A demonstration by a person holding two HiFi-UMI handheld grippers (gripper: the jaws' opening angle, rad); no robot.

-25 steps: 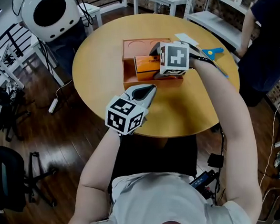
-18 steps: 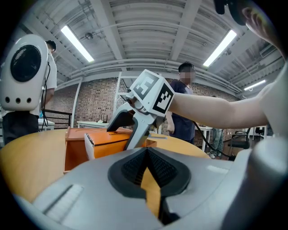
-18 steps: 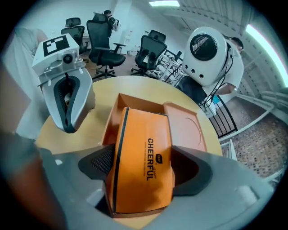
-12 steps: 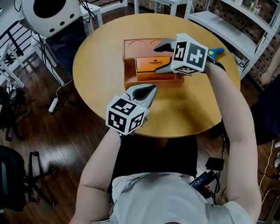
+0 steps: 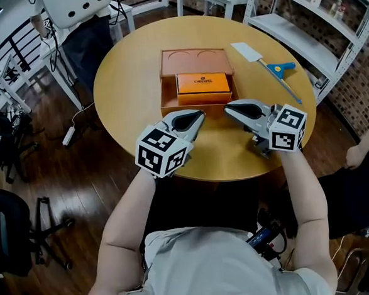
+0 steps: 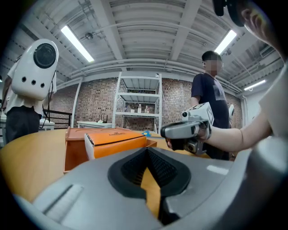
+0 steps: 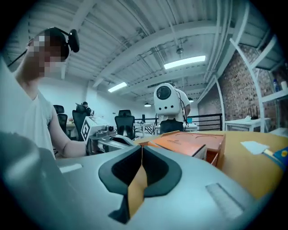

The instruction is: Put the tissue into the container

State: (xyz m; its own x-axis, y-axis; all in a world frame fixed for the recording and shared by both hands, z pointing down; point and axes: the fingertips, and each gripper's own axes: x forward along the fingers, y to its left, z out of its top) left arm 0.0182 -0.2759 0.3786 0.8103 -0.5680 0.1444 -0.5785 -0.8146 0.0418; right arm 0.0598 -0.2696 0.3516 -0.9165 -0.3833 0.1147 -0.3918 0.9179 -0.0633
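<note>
We see the orange container lying near the middle of the round wooden surface. The orange tissue box lies flat inside the container, in the half nearer us, and fills most of that half. The farther half shows a flat orange panel with two round recesses. Our left hand-held gripper sits just off the container's near left corner. Its tips point toward the container's near wall and come close to it, though we cannot tell whether they touch. Its jaws are pressed together with nothing between them. Our right hand-held gripper is just off the container's near right corner, tips pointing left along the near wall. Its jaws are likewise closed pad against pad and hold nothing. The tips of the two grippers are near each other but apart, in front of the container's near wall. A scraper with a white blade and a blue handle lies on the surface to the right of the container, apart from it.
</note>
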